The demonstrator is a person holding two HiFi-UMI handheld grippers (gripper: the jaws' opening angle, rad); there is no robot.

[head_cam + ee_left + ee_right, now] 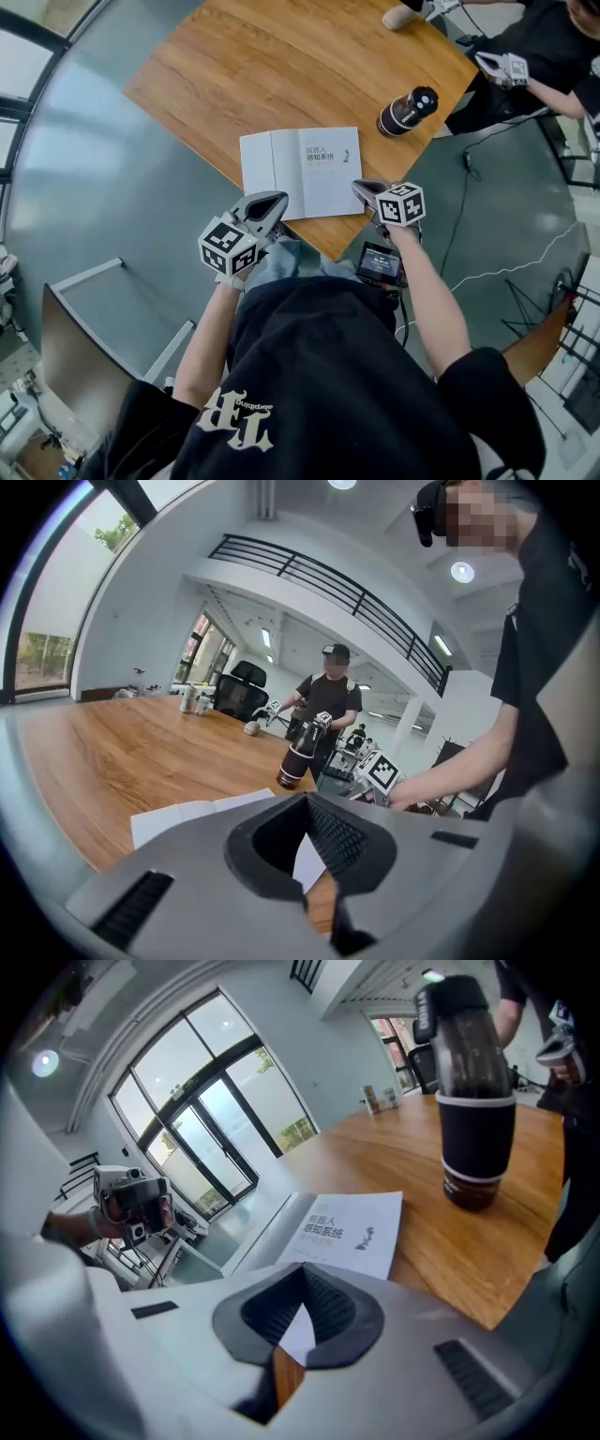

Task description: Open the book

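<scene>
A white book [300,173] lies flat near the front corner of the wooden table [281,66]. Its printed cover faces up, with a grey band and a plain white panel to the left of the print. My left gripper [273,202] hovers at the book's near left corner, jaws closed on nothing. My right gripper [362,188] sits at the near right corner, also shut and empty. In the left gripper view the book [187,813] lies just past the closed jaws [305,803]. In the right gripper view the printed cover [347,1232] is right ahead of the closed jaws [302,1274].
A dark bottle [408,111] with a black lid stands on the table to the book's right. Another person [534,47] with grippers works at the far right. Below the table edge are a grey floor, white cables [487,272] and a chair [84,347].
</scene>
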